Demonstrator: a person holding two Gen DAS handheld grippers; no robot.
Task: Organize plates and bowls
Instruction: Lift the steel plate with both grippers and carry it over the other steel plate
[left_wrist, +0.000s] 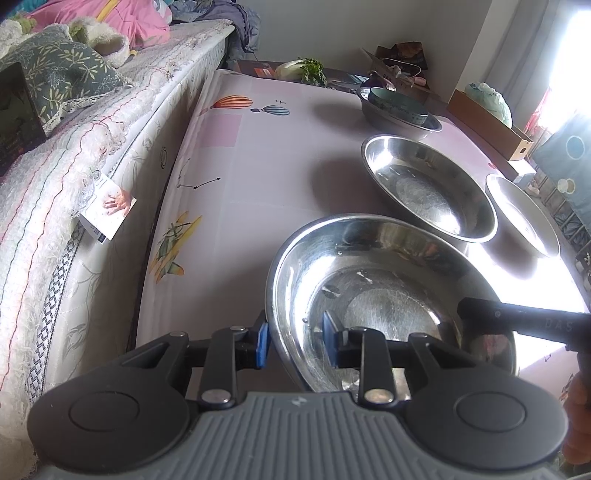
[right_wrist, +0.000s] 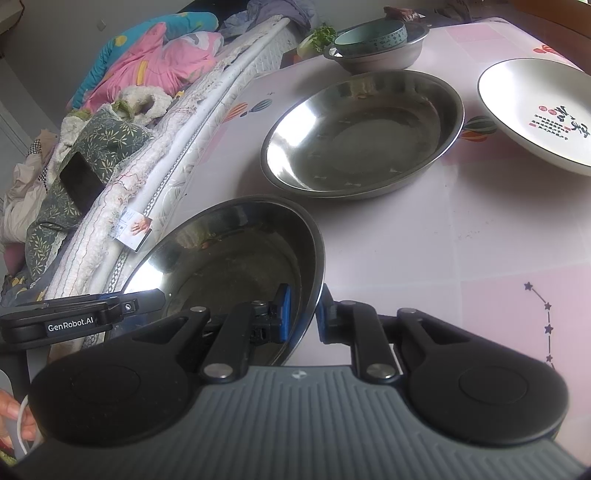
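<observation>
Gripping the nearest steel dish (left_wrist: 391, 295) by opposite rims, we're angling both grippers, left (left_wrist: 295, 341) and right (right_wrist: 303, 314), downward, jaws pinched narrow. Two more steel dishes, one white plate (right_wrist: 535, 110), one ceramic bowl (right_wrist: 369, 35) are sitting on the table (left_wrist: 258, 166).

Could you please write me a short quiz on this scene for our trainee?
1. True or false: the blue bowl sits inside a steel basin.
2. What do the left gripper and the right gripper both clamp? A) the near steel bowl B) the white plate C) the cabbage
3. How many steel dishes are in view?
Key: 1 true; 2 A; 3 three.
</observation>
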